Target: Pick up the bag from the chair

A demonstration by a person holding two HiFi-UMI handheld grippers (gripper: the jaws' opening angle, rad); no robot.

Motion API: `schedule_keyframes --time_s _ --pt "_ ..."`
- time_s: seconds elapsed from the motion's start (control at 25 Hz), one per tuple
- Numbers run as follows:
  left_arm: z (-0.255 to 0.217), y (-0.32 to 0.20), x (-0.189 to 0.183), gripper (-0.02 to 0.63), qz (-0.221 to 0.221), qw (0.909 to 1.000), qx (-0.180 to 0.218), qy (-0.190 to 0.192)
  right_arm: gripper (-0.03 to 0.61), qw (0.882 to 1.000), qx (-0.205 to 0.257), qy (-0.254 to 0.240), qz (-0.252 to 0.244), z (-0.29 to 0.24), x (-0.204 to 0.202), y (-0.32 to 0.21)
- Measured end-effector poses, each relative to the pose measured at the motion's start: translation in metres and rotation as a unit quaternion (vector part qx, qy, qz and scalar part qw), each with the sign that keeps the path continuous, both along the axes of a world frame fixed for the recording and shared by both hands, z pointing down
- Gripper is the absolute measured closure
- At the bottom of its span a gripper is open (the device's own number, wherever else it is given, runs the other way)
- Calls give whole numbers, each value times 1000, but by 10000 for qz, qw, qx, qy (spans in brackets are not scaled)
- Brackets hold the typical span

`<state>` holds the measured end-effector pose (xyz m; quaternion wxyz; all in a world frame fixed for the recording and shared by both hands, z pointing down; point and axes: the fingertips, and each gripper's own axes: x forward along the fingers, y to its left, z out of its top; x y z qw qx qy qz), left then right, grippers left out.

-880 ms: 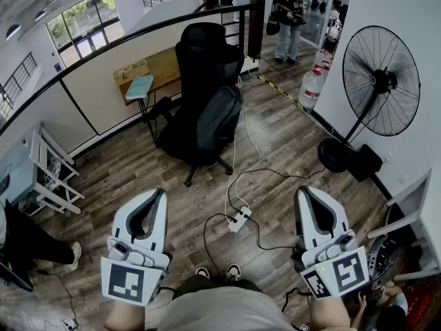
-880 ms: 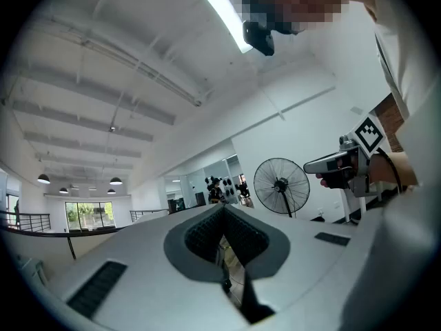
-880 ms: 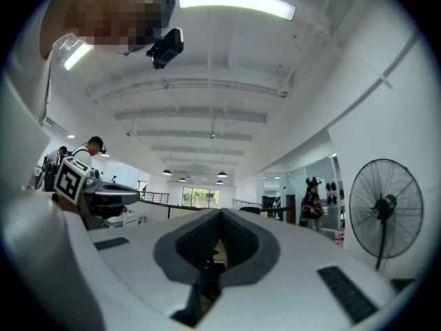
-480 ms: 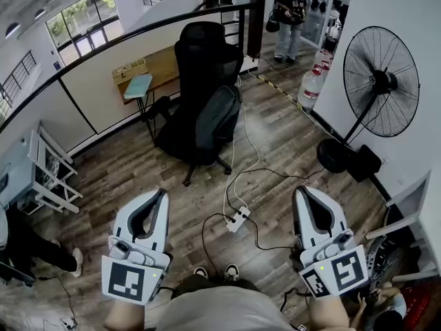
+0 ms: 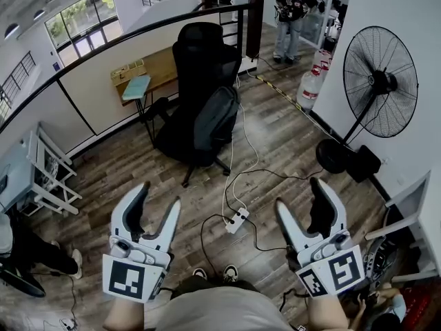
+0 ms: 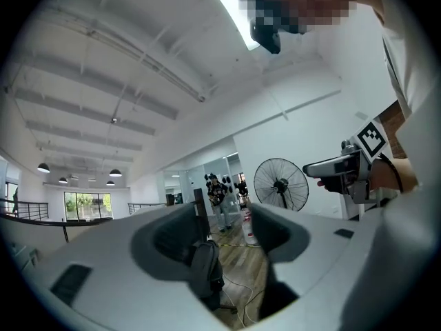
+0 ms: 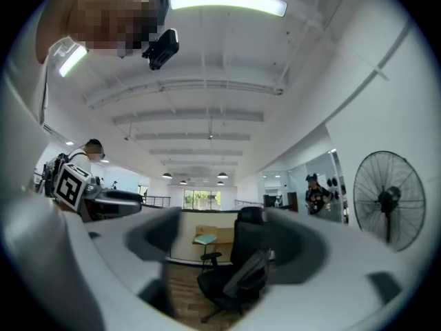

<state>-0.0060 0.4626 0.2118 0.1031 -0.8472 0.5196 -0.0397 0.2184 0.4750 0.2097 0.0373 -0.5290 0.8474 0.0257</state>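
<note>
Well short of the chair (image 5: pixel 203 54), we hold the left gripper (image 5: pixel 158 195) and right gripper (image 5: pixel 300 193) level, jaws apart and empty, likely readying a grab. The bag (image 5: pixel 215 116) leans on the chair's seat against its backrest, untouched.

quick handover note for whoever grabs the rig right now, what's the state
Left gripper: open, empty, held level.
Right gripper: open, empty, held level.
Bag: grey backpack leaning against the backrest of the black chair, well ahead across the wood floor, untouched.
Done: nothing yet; neither gripper is near the bag.
Left: walk up to the chair, close a gripper on the bag and lift it off.
Mind the power strip lying on the floor between you and the chair.
</note>
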Motion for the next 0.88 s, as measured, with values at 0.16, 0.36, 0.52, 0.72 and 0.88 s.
schedule_keyframes --time_s 0.16,0.36,0.52,0.72,0.88 --pt "6 -6 8 188 -146 9999 77 -29 -20 9999 77 46 -63 1 -1 -7" --pt "-2 -13 15 166 -198 9996 210 -5 -20 10000 41 -25 -1 0 8 -11" --pt "-3 -16 21 166 -272 9993 259 -73 -18 10000 9 -34 6 2 18 -15" --pt "0 -16 26 166 -325 9992 237 -16 -18 9999 -118 -20 -28 13 22 -19" --pt "-9 -16 23 166 -375 9984 394 176 -18 9998 -157 95 -24 19 23 -26"
